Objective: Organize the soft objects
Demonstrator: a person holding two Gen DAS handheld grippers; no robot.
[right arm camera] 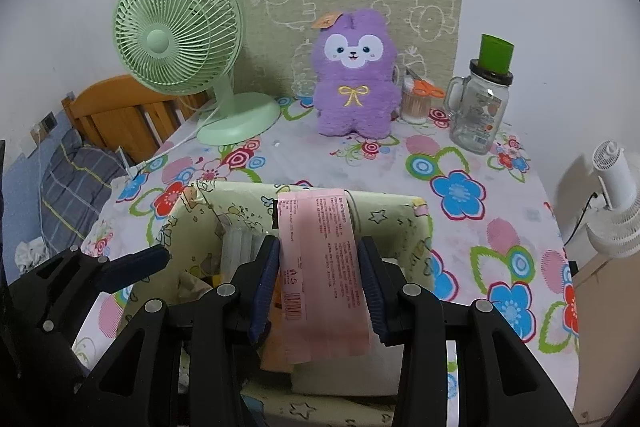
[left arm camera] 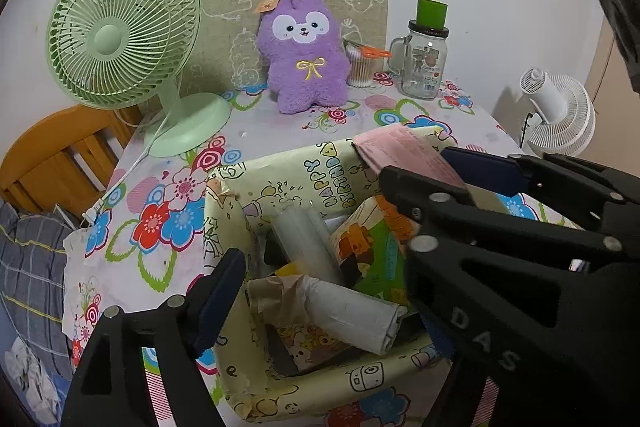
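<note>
A cream "Happy Birthday" printed box [left arm camera: 280, 171] [right arm camera: 192, 211] sits on the flowered table, holding rolls and several soft packets. My right gripper [right arm camera: 320, 279] is shut on a pink tissue packet [right arm camera: 320, 259] and holds it over the box's far rim; the packet also shows in the left wrist view [left arm camera: 408, 155], clamped by the right gripper [left arm camera: 456, 179]. My left gripper [left arm camera: 332, 287] is open wide over the box, holding nothing; one of its fingers [right arm camera: 136, 263] shows in the right wrist view. A purple plush [left arm camera: 302, 51] [right arm camera: 354, 79] stands at the back.
A green desk fan [left arm camera: 120, 31] [right arm camera: 180, 35] stands back left, its cord trailing off the table. A glass mug jar [left arm camera: 426, 63] [right arm camera: 478, 111] and a cotton-swab cup with orange scissors [left arm camera: 362, 65] [right arm camera: 418, 103] stand back right. A white fan [left arm camera: 560, 111] stands beyond the right edge, a wooden chair [left arm camera: 60, 155] at left.
</note>
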